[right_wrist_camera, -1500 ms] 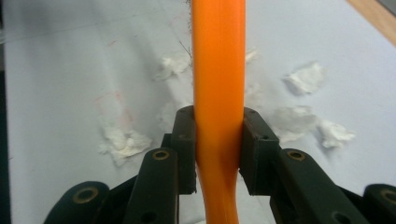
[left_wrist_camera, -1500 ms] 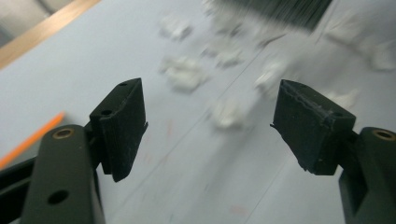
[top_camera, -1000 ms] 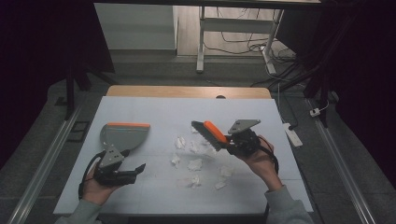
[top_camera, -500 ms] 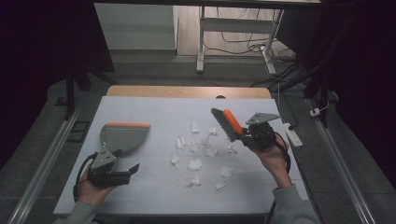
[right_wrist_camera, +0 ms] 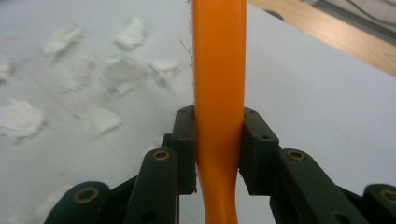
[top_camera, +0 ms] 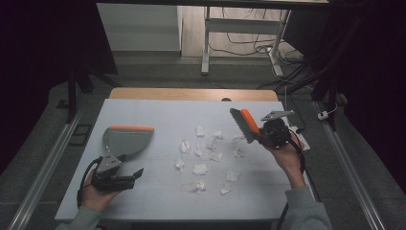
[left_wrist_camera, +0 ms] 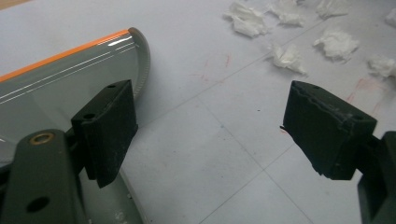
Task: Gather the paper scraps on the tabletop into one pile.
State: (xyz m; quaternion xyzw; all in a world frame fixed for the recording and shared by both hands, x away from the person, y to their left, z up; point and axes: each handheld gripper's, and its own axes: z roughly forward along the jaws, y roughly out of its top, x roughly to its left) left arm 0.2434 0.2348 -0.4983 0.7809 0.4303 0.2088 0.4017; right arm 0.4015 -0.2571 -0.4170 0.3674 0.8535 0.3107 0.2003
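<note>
On the right side of the high view, the right gripper (top_camera: 262, 135) is pinching the orange handle of a small brush (top_camera: 243, 124), its bristle head raised off the table and angled toward the upper left of the frame. From the right gripper view the grip is plain: both black jaws press flat against the orange handle (right_wrist_camera: 218, 93), one on each side, and the handle runs straight up between them.

At the lower left of the high view the left gripper (top_camera: 135, 175) lies low over the table (top_camera: 158, 112), just below the grey dustpan (top_camera: 125, 140) with its orange edge. Its jaws have just been opening and now stand spread wide with nothing between them; in the left gripper view the dustpan (left_wrist_camera: 65, 88) sits behind the left-hand jaw, not gripped.

Scattered across the middle of the table are crumpled white paper scraps (top_camera: 199, 168), lying between pan and brush.

My reading is that the sweeping has not yet begun: the brush is in hand and poised beyond the right edge of the litter, while the pan is loose. The next move, I would say, calls for the left gripper to take hold of the pan so it stays put, and for the brush to come down beyond the scraps and draw them leftward toward the pan's open mouth.
</note>
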